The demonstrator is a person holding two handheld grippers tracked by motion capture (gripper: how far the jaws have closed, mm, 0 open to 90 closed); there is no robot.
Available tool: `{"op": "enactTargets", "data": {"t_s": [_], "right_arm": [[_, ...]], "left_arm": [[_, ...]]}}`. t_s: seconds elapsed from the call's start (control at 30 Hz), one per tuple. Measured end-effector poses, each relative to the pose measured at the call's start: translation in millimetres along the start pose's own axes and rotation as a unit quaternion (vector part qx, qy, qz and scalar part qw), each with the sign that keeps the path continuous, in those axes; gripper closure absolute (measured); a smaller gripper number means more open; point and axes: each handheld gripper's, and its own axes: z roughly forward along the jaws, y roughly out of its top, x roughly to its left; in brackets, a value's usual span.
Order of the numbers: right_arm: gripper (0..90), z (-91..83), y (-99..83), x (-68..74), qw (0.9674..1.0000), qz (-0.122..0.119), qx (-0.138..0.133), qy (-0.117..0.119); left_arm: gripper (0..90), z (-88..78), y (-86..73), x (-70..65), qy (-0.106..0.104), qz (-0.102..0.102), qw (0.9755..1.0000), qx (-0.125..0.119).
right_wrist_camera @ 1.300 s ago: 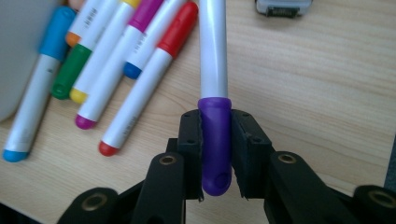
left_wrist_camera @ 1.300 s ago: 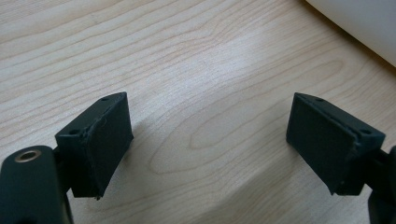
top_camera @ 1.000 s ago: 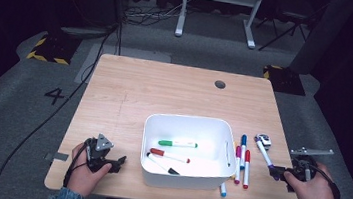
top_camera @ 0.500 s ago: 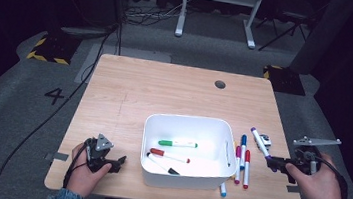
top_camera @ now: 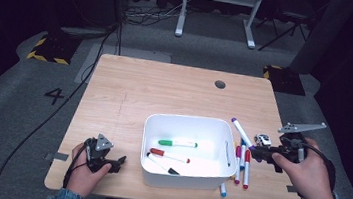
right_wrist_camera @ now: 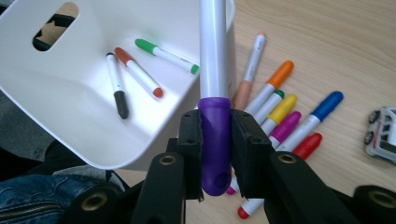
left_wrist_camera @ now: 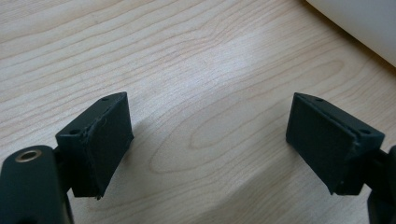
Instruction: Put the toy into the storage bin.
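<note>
Now the right tongs [right_wrist_camera: 215, 154] clamp a purple-capped marker [right_wrist_camera: 214, 84] above the counter's right edge; the left tongs [left_wrist_camera: 210, 144] gape wide, empty.

The bin [top_camera: 189, 126] stands on the worktop [top_camera: 165, 88], toward its near edge and right of centre. Three markers [top_camera: 177, 143] lie in the bin. A row of markers [top_camera: 241, 160] lies on the worktop just right of the bin. The toy car [top_camera: 262, 139] sits right of that row. The left gripper [top_camera: 118, 162] rests near the worktop's near left corner, well apart from the bin
</note>
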Motion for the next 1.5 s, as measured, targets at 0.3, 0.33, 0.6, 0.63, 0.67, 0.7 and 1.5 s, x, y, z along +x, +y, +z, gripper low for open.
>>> {"op": "enactTargets", "data": {"t_s": [0.3,0.33,0.6,0.63,0.67,0.7,1.5], "right_arm": [[75.0,16.8,29.4,26.6,0.9989,-0.038,0.015,0.022],[74.9,19.5,32.5,29.6,0.9988,-0.04,0.017,0.024],[75.0,44.5,55.7,50.7,0.9954,-0.079,0.04,0.035],[75.0,47.9,58.3,52.6,0.9951,-0.082,0.041,0.037],[74.9,51.2,60.7,54.4,0.9947,-0.084,0.043,0.04],[75.0,54.2,63.1,56.0,0.9944,-0.086,0.045,0.041],[74.9,130.0,94.9,93.6,0.9817,-0.127,0.131,0.055]], "left_arm": [[14.3,0.9,1.2,1.1,-0.004,0.004,1.0,0.003],[14.2,1.2,1.4,1.3,-0.004,0.005,1.0,0.002],[14.1,1.5,1.8,1.4,-0.004,0.005,1.0,0.002],[14.1,1.6,1.8,1.3,-0.004,0.004,1.0,0.002],[14.1,1.7,1.7,1.5,-0.004,0.004,1.0,0.0],[14.2,1.6,1.7,1.5,-0.005,0.003,1.0,0.001],[14.7,0.2,0.6,1.5,-0.002,0.005,1.0,0.0]]}}
